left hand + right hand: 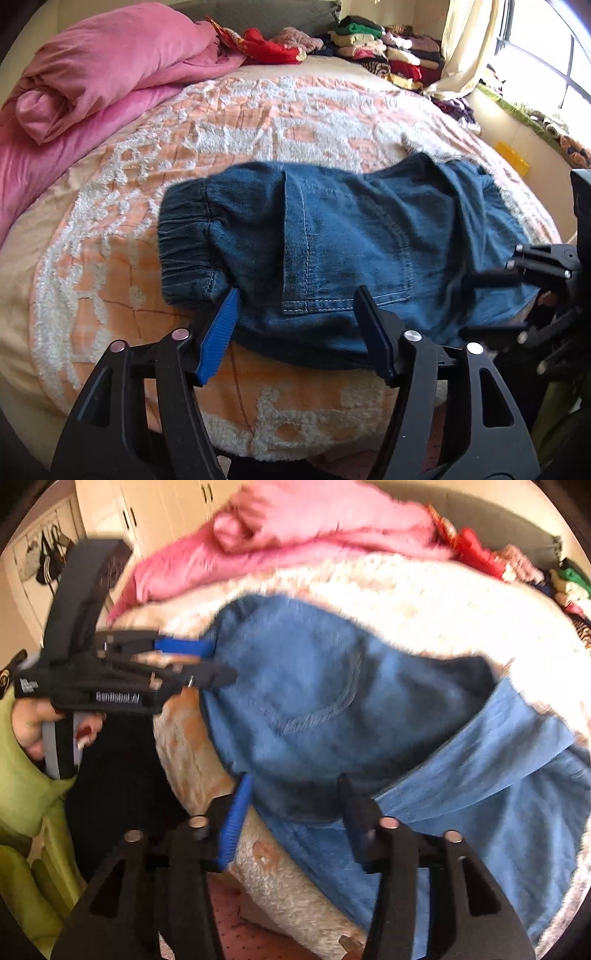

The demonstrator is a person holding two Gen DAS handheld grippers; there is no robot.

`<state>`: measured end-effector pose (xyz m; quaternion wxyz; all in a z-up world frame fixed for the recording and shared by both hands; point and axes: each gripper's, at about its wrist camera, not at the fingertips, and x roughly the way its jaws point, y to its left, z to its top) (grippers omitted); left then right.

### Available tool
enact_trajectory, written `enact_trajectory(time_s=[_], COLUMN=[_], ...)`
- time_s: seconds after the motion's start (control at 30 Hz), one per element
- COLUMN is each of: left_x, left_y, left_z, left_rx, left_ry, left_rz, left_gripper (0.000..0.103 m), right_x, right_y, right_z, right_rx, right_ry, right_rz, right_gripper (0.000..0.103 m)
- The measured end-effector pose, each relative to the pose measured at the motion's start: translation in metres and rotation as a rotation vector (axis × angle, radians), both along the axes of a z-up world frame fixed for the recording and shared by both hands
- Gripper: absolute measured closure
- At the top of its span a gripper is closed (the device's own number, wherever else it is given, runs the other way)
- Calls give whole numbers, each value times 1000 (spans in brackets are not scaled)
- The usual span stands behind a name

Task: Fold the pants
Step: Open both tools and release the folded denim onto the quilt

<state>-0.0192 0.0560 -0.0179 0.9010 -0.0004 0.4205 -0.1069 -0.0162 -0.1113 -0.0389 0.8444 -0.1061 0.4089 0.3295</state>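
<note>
The folded denim pants lie along the bed's near edge. Left gripper and right gripper both stand apart, apparently clamping nothing. Next: regrip for another fold.

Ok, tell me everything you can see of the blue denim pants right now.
The blue denim pants lie folded into a compact bundle on the peach-and-white textured bedspread, near its front edge. They look like soft, mid-blue denim with pale stitching. A dark elasticated gathered band shows at the left end, and a stitched patch pocket faces up. The right wrist view shows lighter blue fabric spilling out at the other end. The left tool and right tool both straddle the near edge, open, without gripping.
</note>
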Motion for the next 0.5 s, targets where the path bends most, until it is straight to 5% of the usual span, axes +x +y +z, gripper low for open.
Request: enact_trajectory(time_s=[0.3, 0.5], left_x=[-11, -6], left_y=[-15, -50], left_z=[34, 32], left_rx=[-33, -55], left_ry=[-64, -29], left_rz=[-12, -87], left_gripper=[35, 34], right_x=[12, 22], right_y=[-69, -105], right_z=[29, 30], right_rx=[58, 66], right_ry=[-83, -85], right_rz=[-225, -361], right_gripper=[40, 38])
